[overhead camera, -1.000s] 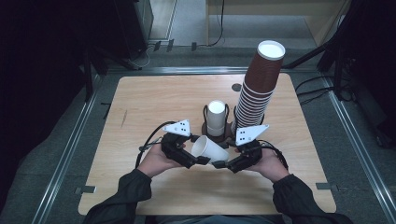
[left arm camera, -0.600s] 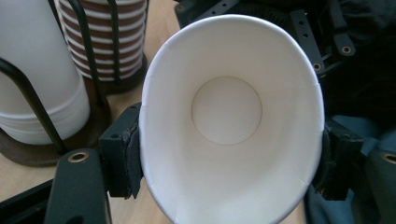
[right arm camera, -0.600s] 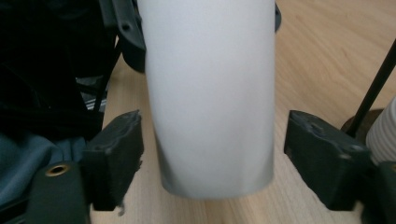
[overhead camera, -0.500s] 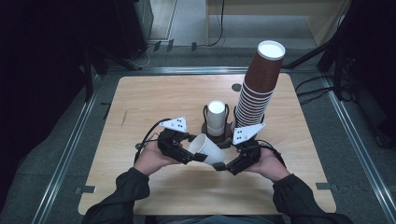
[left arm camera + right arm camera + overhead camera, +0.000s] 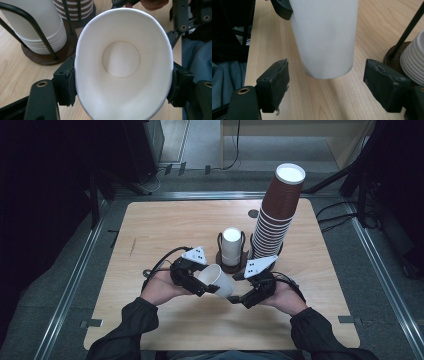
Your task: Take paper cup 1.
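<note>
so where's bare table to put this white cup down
The table's left half is bare, from the wire cup holder out to the left edge, and so is the near strip in front of both hands. It is crowded right of centre, where the holder and the tall brown cup stack stand close together behind the white cup.

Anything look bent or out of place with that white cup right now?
Yes: the white cup is squeezed out of round. The left gripper pinches its rim from both sides, so the mouth reads oval. The right gripper stands open around its base, not touching.
</note>
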